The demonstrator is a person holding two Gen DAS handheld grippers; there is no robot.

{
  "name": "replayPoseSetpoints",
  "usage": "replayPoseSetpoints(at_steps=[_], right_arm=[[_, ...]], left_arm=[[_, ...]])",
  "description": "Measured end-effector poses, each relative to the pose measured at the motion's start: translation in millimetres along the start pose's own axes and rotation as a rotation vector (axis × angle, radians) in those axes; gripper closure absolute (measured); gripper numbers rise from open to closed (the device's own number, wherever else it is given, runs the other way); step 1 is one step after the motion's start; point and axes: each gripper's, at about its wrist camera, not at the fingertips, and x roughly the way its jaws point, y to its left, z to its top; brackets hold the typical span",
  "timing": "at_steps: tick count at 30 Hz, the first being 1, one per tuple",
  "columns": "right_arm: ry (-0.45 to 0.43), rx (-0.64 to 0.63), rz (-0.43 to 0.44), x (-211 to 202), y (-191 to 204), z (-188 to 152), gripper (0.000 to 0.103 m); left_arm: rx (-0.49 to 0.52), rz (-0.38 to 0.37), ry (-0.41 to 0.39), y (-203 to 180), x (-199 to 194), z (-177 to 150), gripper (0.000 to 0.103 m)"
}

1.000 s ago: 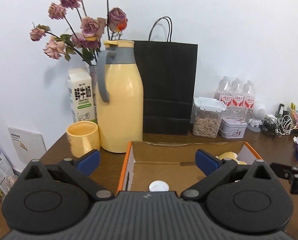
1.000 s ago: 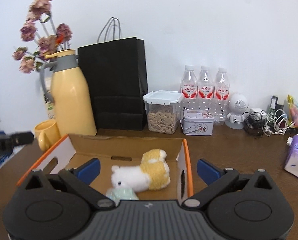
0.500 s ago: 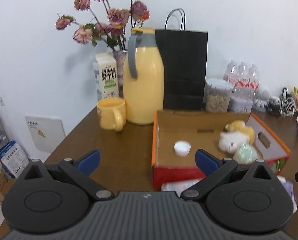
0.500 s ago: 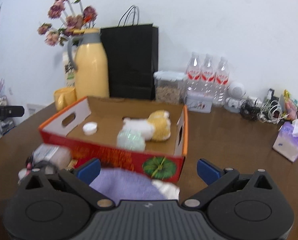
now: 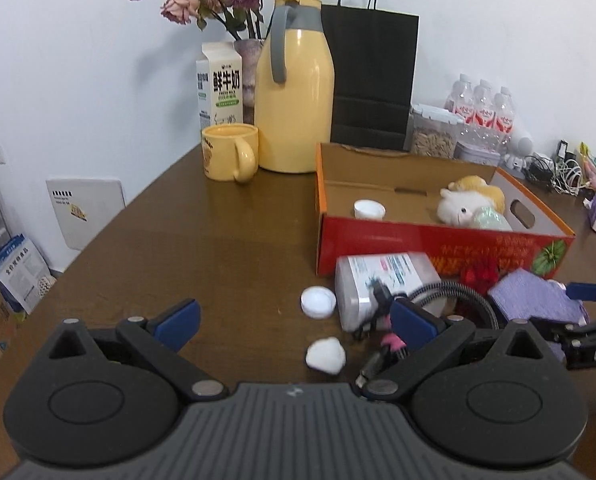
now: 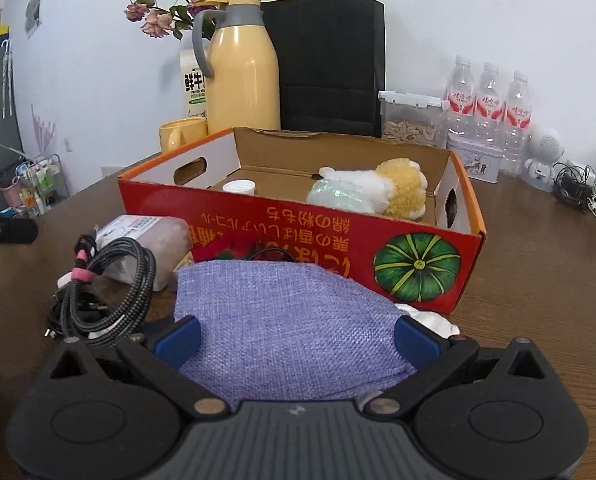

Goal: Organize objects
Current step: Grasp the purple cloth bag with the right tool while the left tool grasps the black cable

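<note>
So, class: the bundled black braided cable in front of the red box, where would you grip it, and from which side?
Grip the black braided cable across the bunched strands beside its pink tie, where the loops are held tight together. Come from above with fingers spanning the bundle's width: it lies flat on the brown table, with the purple woven pouch close on one side.

My gripper fingertips [image 6: 178, 339] were blue. The woven pouch [image 6: 290, 320] was lilac. The cardboard box [image 6: 306, 236] was red with an orange rim and a green pumpkin print [image 6: 417, 266]. The coiled cable [image 6: 110, 292] was black-and-white braided with a pink tie.
</note>
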Motion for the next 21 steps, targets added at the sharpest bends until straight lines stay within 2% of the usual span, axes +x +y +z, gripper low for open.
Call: replayPoseSetpoints(at_steps=[5, 10, 13, 15, 16, 17, 18, 21], right_arm=[[0.004, 0.011, 0.018, 0.2, -2.6, -2.1, 0.003], [-0.007, 0.013, 0.016, -1.8, -4.8, -4.0, 0.018], [-0.02, 0.015, 0.014, -4.7, -7.5, -5.5, 0.033], [-0.038, 0.016, 0.014, -8.4, -8.3, -7.2, 0.052], [-0.049, 0.016, 0.012, -10.8, -8.4, -7.9, 0.058], [-0.059, 0.012, 0.013, -13.0, -7.6, -8.2, 0.074], [-0.065, 0.011, 0.026, -14.8, -7.2, -8.7, 0.084], [-0.083, -0.005, 0.025, -19.6, -3.3, -10.1, 0.094]], left_arm=[[0.002, -0.048, 0.017, -6.3, 2.1, -6.3, 0.0], [0.028, -0.077, 0.031, -20.5, 5.7, -9.5, 0.0], [0.036, -0.092, 0.033, -27.5, 7.0, -10.5, 0.0], [0.043, -0.099, 0.037, -32.0, 7.8, -11.0, 0.0], [0.047, -0.103, 0.04, -34.4, 8.1, -11.6, 0.0], [0.052, -0.106, 0.043, -36.6, 8.8, -12.3, 0.0], [0.056, -0.11, 0.047, -38.9, 9.8, -13.1, 0.0], [0.066, -0.125, 0.064, -45.4, 13.3, -15.0, 0.0]])
